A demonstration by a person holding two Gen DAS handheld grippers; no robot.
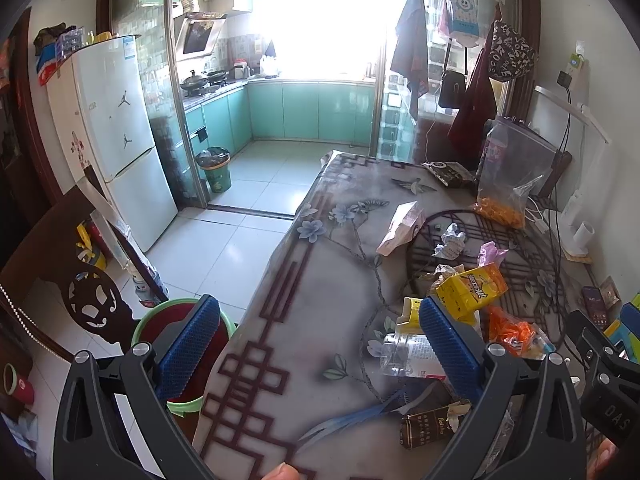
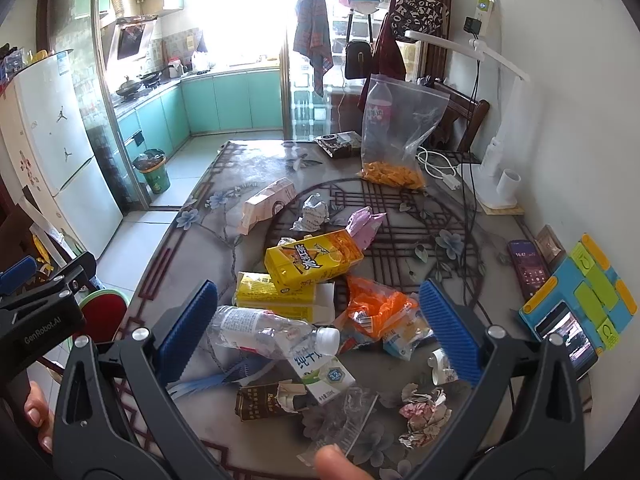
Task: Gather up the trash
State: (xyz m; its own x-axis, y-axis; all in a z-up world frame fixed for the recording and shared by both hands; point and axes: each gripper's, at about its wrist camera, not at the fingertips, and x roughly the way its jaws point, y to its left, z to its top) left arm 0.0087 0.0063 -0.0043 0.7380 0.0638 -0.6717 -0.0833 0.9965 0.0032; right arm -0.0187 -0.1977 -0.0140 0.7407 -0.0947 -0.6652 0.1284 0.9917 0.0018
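The task looks barely begun. Both the left gripper [image 1: 320,344] and the right gripper [image 2: 318,330] are spread wide and hold nothing. The crushed bottle [image 2: 264,330], yellow cartons [image 2: 312,266] and wrappers lie on the table [image 2: 224,216]; the green bin [image 1: 180,320] waits at its near left edge.

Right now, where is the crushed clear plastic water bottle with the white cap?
In the right wrist view the crushed clear plastic bottle lies on its side between the open right gripper's fingers, just below the flat yellow carton, cap toward the orange wrapper.
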